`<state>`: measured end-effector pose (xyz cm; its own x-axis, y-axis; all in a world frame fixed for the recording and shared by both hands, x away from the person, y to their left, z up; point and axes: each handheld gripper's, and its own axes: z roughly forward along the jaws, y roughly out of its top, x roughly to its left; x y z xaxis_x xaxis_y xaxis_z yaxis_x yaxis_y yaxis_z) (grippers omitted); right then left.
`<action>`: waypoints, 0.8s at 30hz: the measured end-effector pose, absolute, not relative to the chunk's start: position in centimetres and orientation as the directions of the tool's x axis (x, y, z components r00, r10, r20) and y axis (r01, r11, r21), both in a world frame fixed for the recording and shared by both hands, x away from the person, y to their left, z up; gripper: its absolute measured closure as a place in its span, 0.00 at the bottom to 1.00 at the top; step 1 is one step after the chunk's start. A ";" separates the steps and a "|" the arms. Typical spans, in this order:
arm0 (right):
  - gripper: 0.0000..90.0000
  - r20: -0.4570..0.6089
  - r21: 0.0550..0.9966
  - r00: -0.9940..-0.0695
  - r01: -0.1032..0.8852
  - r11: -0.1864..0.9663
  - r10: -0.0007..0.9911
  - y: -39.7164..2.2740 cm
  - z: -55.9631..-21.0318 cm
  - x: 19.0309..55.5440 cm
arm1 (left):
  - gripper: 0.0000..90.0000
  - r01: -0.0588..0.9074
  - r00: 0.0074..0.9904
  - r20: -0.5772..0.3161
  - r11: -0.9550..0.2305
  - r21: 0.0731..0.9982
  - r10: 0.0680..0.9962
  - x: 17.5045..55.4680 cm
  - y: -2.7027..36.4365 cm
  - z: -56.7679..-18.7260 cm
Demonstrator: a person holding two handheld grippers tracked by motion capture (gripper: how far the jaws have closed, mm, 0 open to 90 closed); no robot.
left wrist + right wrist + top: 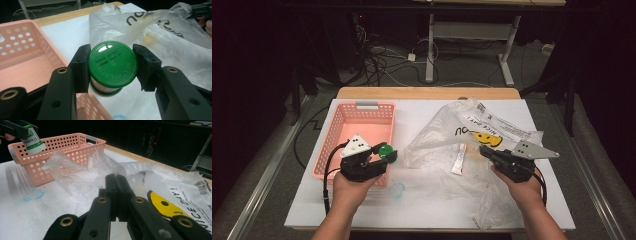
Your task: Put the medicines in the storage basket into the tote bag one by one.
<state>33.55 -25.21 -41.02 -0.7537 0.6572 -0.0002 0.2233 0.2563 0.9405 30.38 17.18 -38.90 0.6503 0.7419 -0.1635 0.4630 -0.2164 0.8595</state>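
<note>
In the high view the left tongs clamp the green-capped jar at the pink basket's four o'clock corner, in the left gripper view squarely, so it should clear the rim before release, while the right gripper view shows the right tongs pinching the plastic bag.

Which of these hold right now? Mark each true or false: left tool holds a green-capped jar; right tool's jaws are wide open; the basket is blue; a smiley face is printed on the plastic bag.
1. The left tool holds a green-capped jar. True.
2. The right tool has wide-open jaws. False: they are shut together.
3. The basket is blue. False: it is pink.
4. The plastic bag bears a yellow smiley face. True.
</note>
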 end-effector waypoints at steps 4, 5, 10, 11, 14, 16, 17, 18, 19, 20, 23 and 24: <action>1.00 0.000 0.940 -0.754 0.223 0.257 0.657 -25.2 -41.0 33.5 | 0.56 0.458 0.669 -0.173 -0.218 0.862 0.722 30.1 16.6 -38.8; 1.00 0.000 0.940 -0.754 0.224 0.256 0.656 -25.2 -41.0 33.5 | 0.56 0.456 0.675 -0.176 -0.218 0.863 0.717 30.0 16.4 -38.7; 1.00 0.002 0.940 -0.755 0.225 0.256 0.656 -25.2 -41.1 33.5 | 0.56 0.449 0.695 -0.170 -0.238 0.861 0.698 29.6 15.4 -38.8; 1.00 0.002 0.940 -0.755 0.225 0.256 0.656 -25.2 -41.1 33.5 | 0.56 0.449 0.698 -0.170 -0.240 0.861 0.695 29.6 15.3 -38.8; 1.00 0.002 0.940 -0.755 0.225 0.256 0.656 -25.1 -41.1 33.5 | 0.56 0.443 0.707 -0.163 -0.251 0.861 0.688 29.5 14.7 -38.9; 1.00 0.003 0.940 -0.756 0.226 0.257 0.655 -25.1 -41.1 33.5 | 0.56 0.444 0.713 -0.166 -0.254 0.859 0.682 29.5 14.5 -39.0; 1.00 0.002 0.940 -0.756 0.226 0.258 0.654 -25.1 -41.1 33.5 | 0.56 0.444 0.713 -0.169 -0.253 0.860 0.680 29.5 14.3 -39.1; 1.00 0.003 0.940 -0.757 0.225 0.257 0.654 -25.1 -41.1 33.5 | 0.56 0.444 0.717 -0.168 -0.258 0.858 0.677 29.4 14.2 -39.2; 1.00 0.000 0.940 -0.757 0.224 0.259 0.653 -25.1 -41.1 33.5 | 0.56 0.443 0.718 -0.168 -0.258 0.858 0.675 29.4 14.0 -39.3; 1.00 0.000 0.940 -0.757 0.224 0.259 0.653 -25.0 -41.1 33.5 | 0.56 0.442 0.722 -0.168 -0.262 0.858 0.671 29.4 13.9 -39.3; 1.00 -0.001 0.939 -0.758 0.223 0.261 0.652 -25.0 -41.1 33.5 | 0.56 0.442 0.732 -0.167 -0.273 0.854 0.661 29.3 13.4 -39.5; 1.00 -0.001 0.939 -0.758 0.223 0.261 0.652 -25.0 -41.1 33.5 | 0.56 0.442 0.734 -0.167 -0.276 0.853 0.659 29.3 13.2 -39.6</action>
<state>33.50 -25.01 -41.10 -0.7583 0.6519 -0.0012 0.2232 0.2613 0.9391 29.26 13.19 -39.57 0.7335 0.6589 -0.1667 0.4421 -0.2763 0.8533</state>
